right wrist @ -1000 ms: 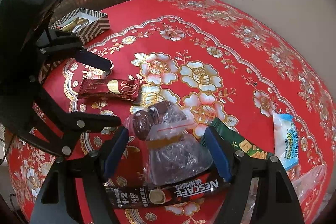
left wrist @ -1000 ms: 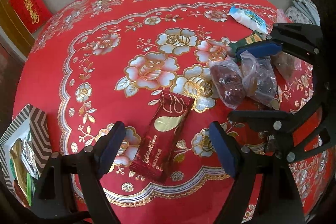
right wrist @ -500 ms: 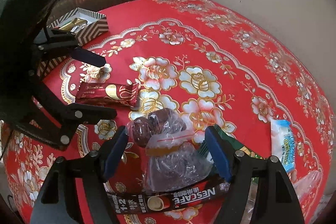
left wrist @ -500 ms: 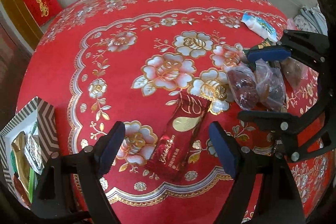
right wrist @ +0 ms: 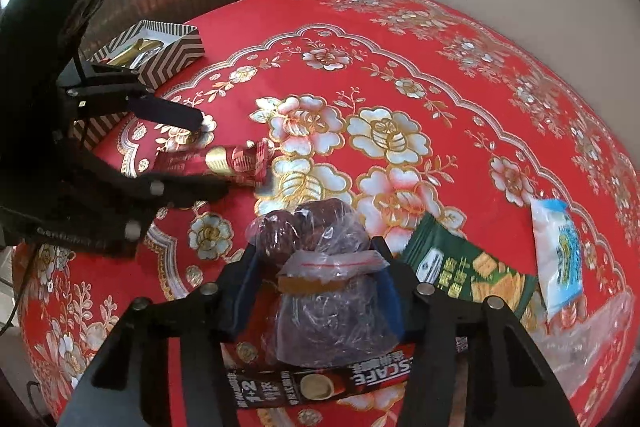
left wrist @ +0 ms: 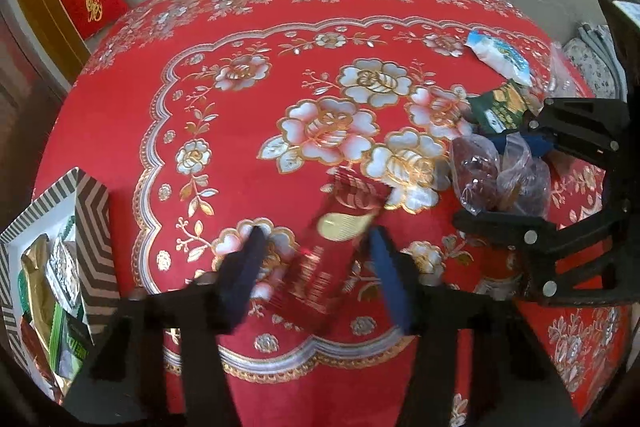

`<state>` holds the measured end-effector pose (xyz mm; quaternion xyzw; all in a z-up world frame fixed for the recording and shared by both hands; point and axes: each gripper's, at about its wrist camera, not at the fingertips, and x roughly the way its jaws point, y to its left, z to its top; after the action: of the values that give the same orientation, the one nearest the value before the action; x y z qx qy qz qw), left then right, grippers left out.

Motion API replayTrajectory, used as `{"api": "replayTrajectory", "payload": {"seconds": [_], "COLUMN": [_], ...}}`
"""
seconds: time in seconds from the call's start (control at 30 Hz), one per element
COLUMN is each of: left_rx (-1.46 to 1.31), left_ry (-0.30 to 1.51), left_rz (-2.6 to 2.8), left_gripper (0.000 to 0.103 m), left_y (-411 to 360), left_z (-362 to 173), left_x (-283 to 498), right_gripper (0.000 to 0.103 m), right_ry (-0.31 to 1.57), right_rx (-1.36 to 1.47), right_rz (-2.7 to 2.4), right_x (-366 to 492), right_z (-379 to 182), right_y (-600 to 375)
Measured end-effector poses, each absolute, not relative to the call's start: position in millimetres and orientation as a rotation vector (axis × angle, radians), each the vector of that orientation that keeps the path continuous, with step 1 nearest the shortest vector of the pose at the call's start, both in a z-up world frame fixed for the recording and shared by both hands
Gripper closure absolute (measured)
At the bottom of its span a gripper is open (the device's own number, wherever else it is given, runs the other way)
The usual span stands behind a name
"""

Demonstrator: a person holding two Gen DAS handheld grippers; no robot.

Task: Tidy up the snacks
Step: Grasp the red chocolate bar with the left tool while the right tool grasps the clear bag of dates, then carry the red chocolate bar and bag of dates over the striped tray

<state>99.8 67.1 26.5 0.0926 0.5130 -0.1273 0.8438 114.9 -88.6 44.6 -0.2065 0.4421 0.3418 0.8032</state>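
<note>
A dark red snack bar (left wrist: 340, 227) lies on the red flowered tablecloth (left wrist: 320, 87). My left gripper (left wrist: 314, 271) straddles it and its jaws are closing. A gap still shows beside the left pad (left wrist: 244, 267). In the right wrist view the bar (right wrist: 236, 163) lies between the left gripper's fingers (right wrist: 172, 113). My right gripper (right wrist: 316, 279) is closing on a clear plastic bag of dark dates (right wrist: 320, 307), and both blue pads touch the plastic. The left wrist view shows that bag (left wrist: 480, 171) in the right gripper (left wrist: 480, 179).
A striped box (left wrist: 92, 227) holding several packets stands at the table's left edge, also seen in the right wrist view (right wrist: 176, 51). A green packet (right wrist: 472, 267), a white-and-blue packet (right wrist: 560, 259) and a Nescafe stick (right wrist: 320, 387) lie close around the bag. A wall stands behind the table.
Both pairs of jaws have narrowed: the left around the snack bar, the right onto the bag of dates. Neither hand has shifted noticeably.
</note>
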Motion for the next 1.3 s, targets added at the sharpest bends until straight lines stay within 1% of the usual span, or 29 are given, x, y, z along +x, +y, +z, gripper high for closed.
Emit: {"api": "replayTrajectory", "payload": {"seconds": [0.03,0.07,0.23,0.63,0.9,1.3], "left_rx": [0.200,0.199,0.172,0.122,0.108,0.122], "left_ry": [1.082,1.081,1.074,0.958,0.915,0.857], "left_rz": [-0.269,-0.269,-0.253,-0.184,-0.170,-0.129], "left_gripper": [0.067,0.071,0.074,0.074,0.074,0.074], "left_y": [65.6,64.8,65.8,68.2,72.4,83.1], "left_z": [27.0,27.6,28.9,57.1,67.2,81.9], "left_x": [97.7,96.0,84.3,31.2,4.6,-23.1], "right_gripper": [0.052,0.052,0.052,0.052,0.052,0.052], "right_ry": [0.944,0.944,0.933,0.819,0.794,0.770], "right_rx": [-0.431,-0.417,-0.312,-0.157,-0.049,-0.039], "right_rz": [0.728,0.728,0.703,0.659,0.648,0.652], "right_x": [111.6,109.9,98.2,55.2,34.5,4.5], "right_z": [44.6,45.6,47.9,75.3,84.3,95.8], "right_y": [-89.9,-90.9,-100.6,-111.6,-123.4,-115.4]}}
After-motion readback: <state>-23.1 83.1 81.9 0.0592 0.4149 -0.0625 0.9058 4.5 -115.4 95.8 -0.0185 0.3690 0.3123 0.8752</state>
